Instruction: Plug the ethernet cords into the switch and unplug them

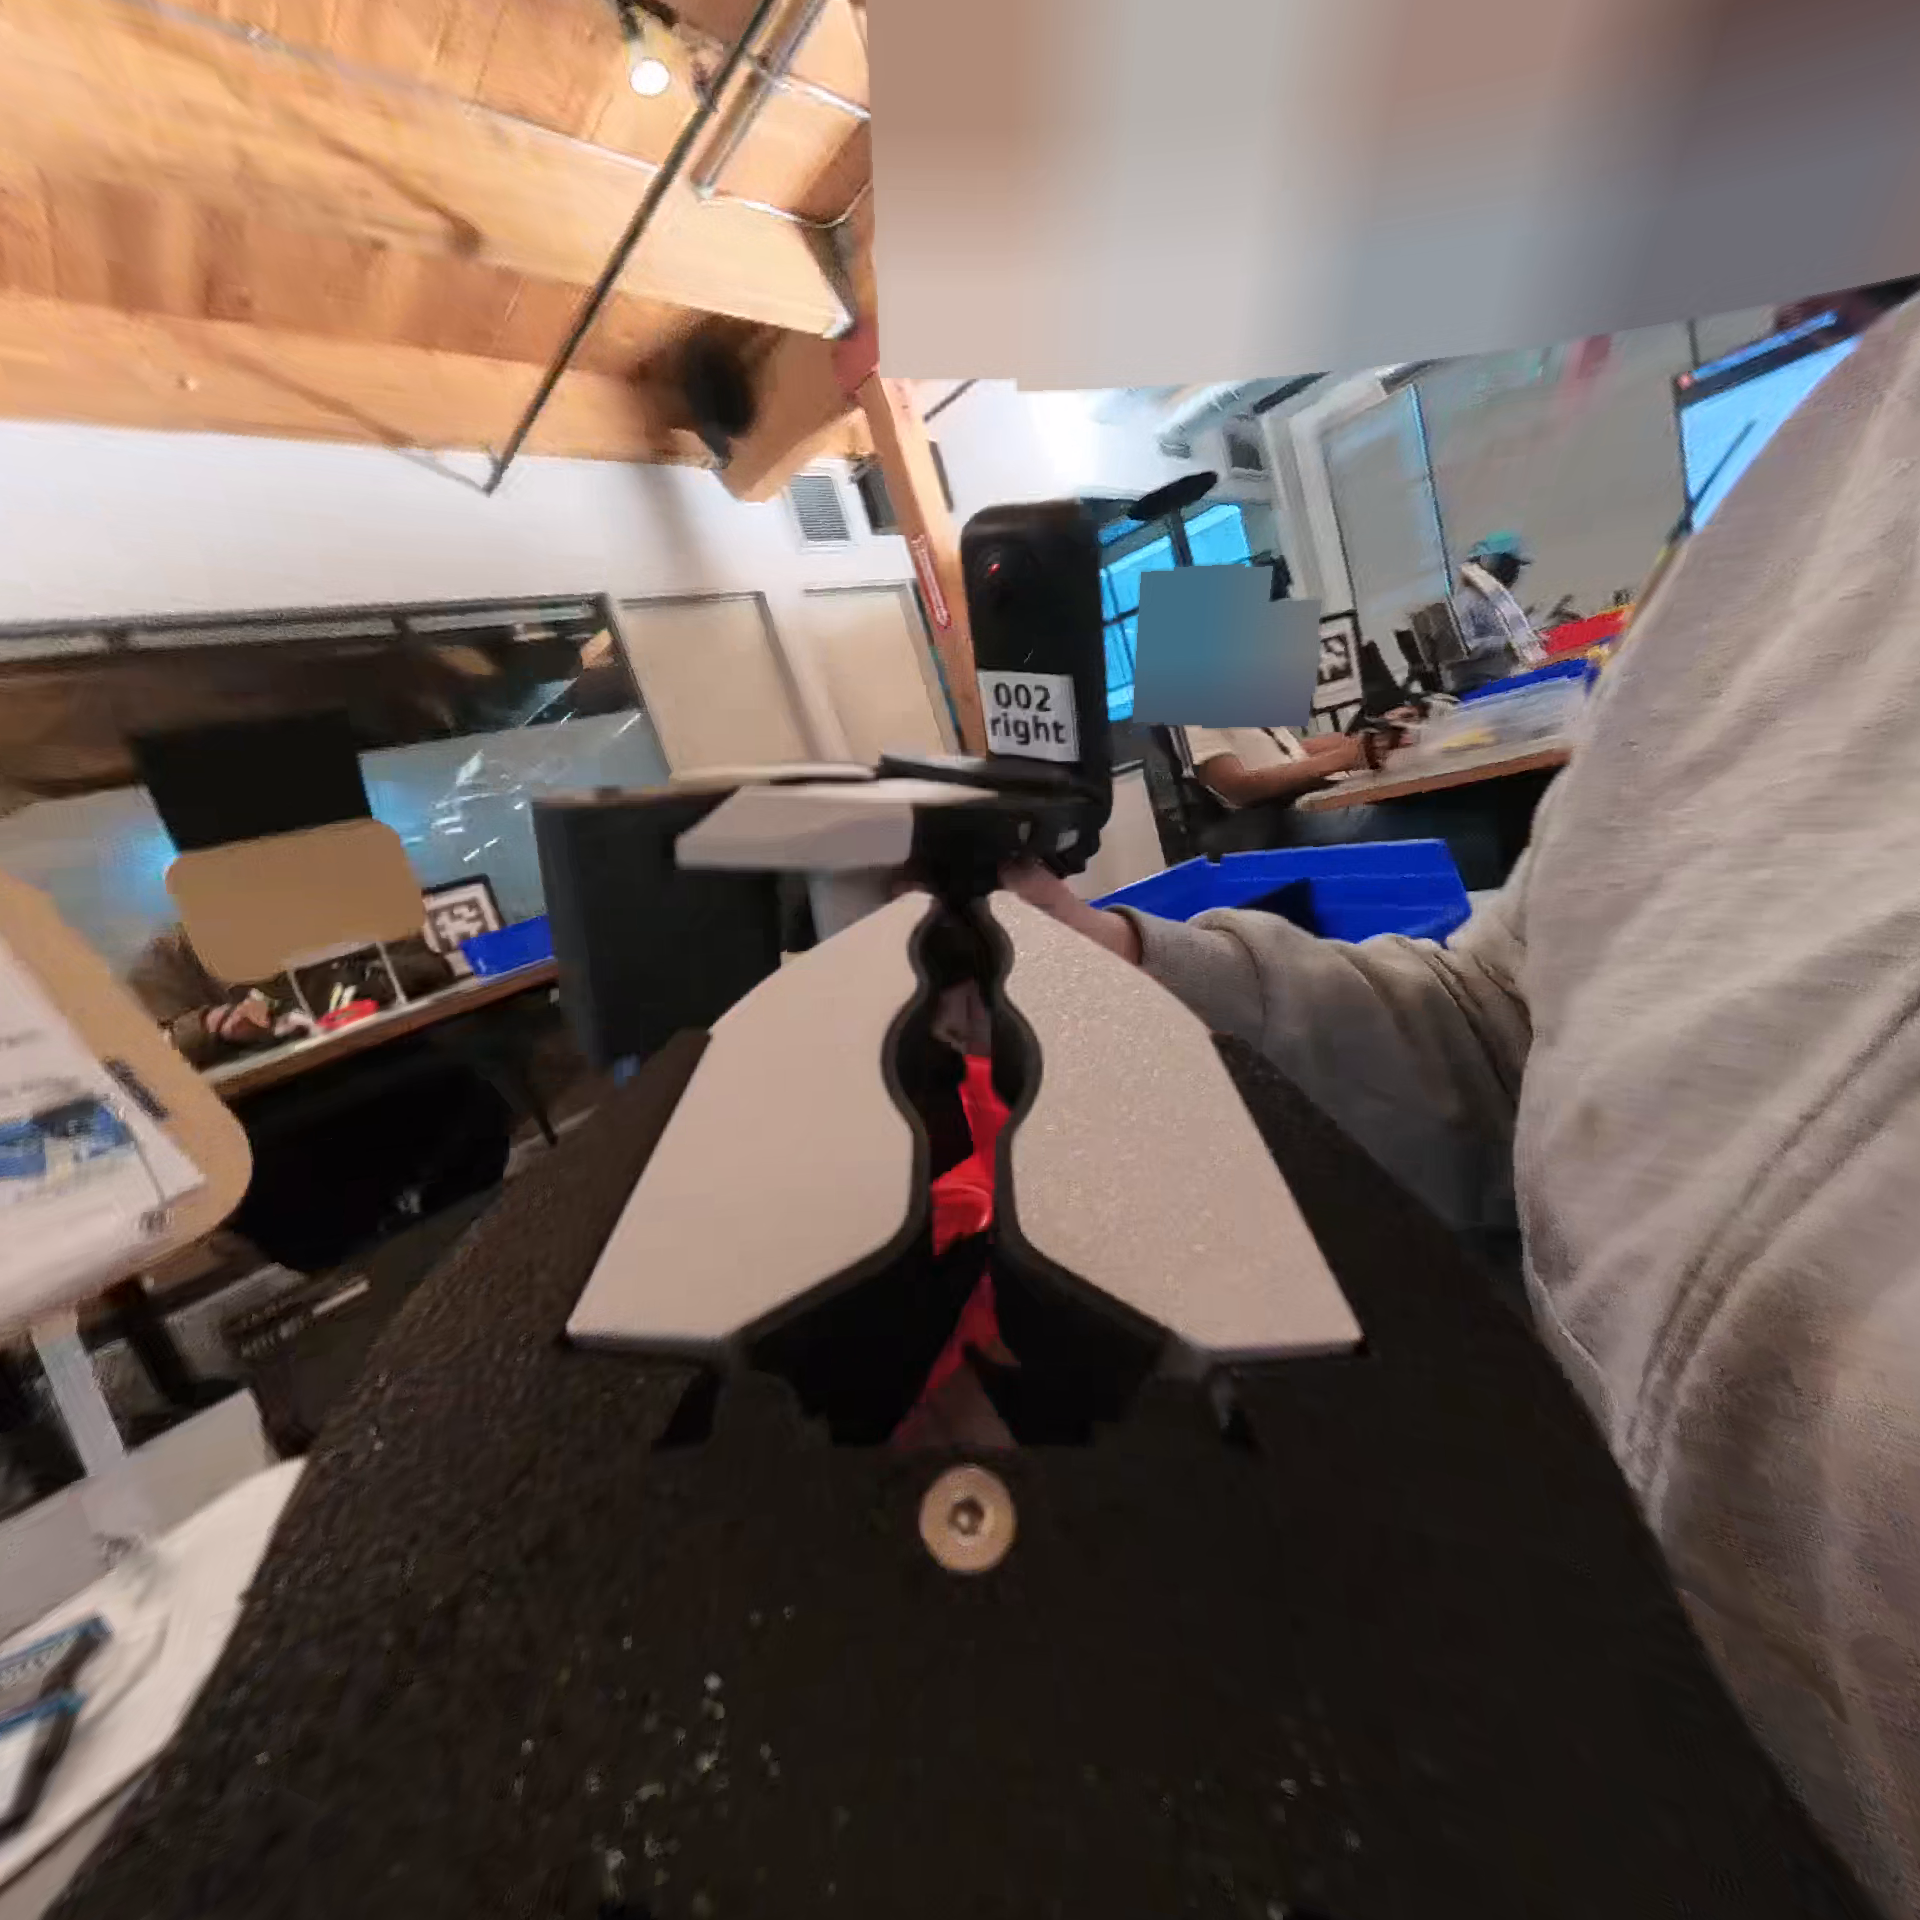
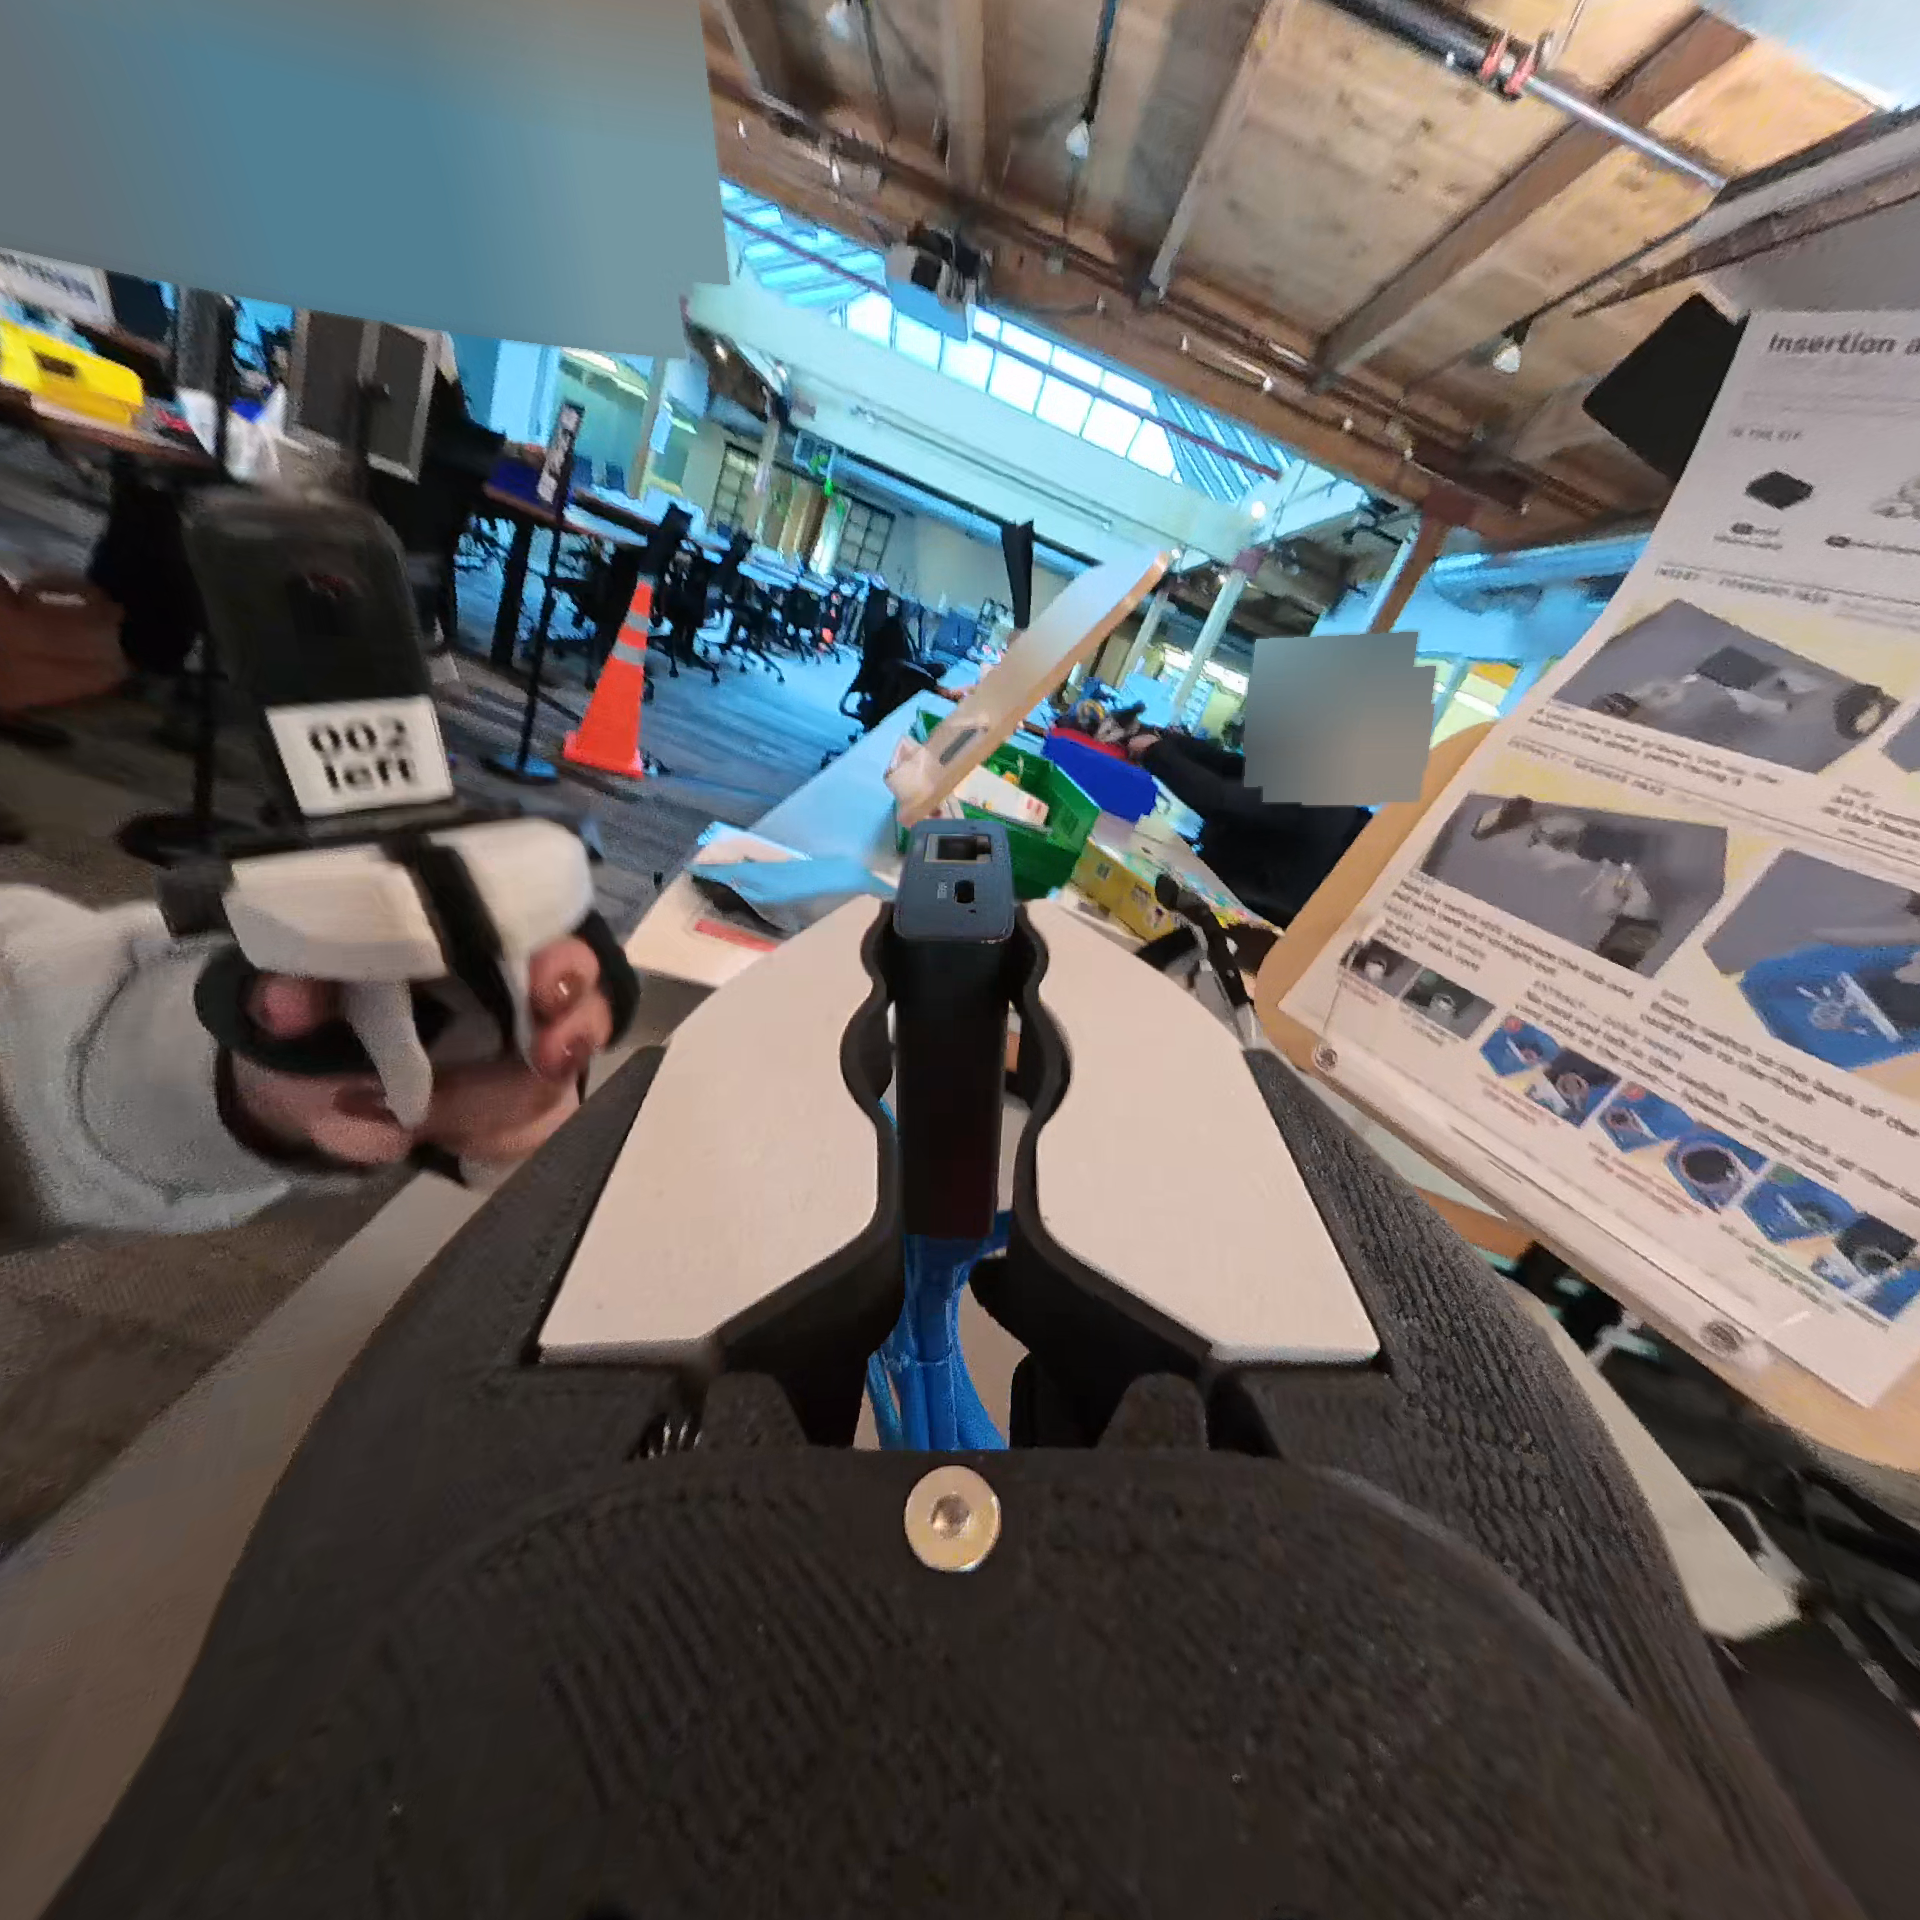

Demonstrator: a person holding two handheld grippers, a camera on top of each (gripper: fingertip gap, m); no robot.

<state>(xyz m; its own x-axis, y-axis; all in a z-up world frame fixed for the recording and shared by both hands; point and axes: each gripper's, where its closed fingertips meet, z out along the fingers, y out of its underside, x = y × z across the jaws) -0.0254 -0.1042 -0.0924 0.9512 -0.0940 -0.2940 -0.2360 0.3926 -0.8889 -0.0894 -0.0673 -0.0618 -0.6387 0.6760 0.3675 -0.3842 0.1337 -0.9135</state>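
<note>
In the right wrist view, a printed sheet [image 2: 1621, 862] on a tan board is leaning close on the right, and a thin tan panel [image 2: 1029, 686] is tilting up beyond the fingertips. Behind it a green bin [image 2: 1049, 805] and a blue bin [image 2: 1107, 774] are sitting on a long white table [image 2: 727, 914], with an orange cone [image 2: 613, 696] standing on the floor farther back. At the left a hand [image 2: 436, 1049] in a grey sleeve is gripping the left gripper [image 2: 395, 914], seen from outside with a black camera [image 2: 312, 634] on top bearing a white label. The right gripper [image 2: 951, 935] is clamping its jaws on a slim dark device [image 2: 951, 1039] with a blue-grey end and a port, which is standing up between the fingers and poking just past the tips; blue cables [image 2: 935, 1351] are hanging below it through the gap. In the left wrist view, the person's grey sleeve [image 1: 1714, 935] is filling the right side, and a blue bin [image 1: 1299, 883] is sitting behind the forearm. Straight ahead, very near the tips, the right gripper's body and its labelled black camera [image 1: 1029, 623] are blocking the view. The left gripper [image 1: 961, 925] is holding its fingers nearly together, only a narrow wavy slit between them; something red [image 1: 961, 1195] is showing through the slit, but whether it is pinched or lying behind is unclear.
</note>
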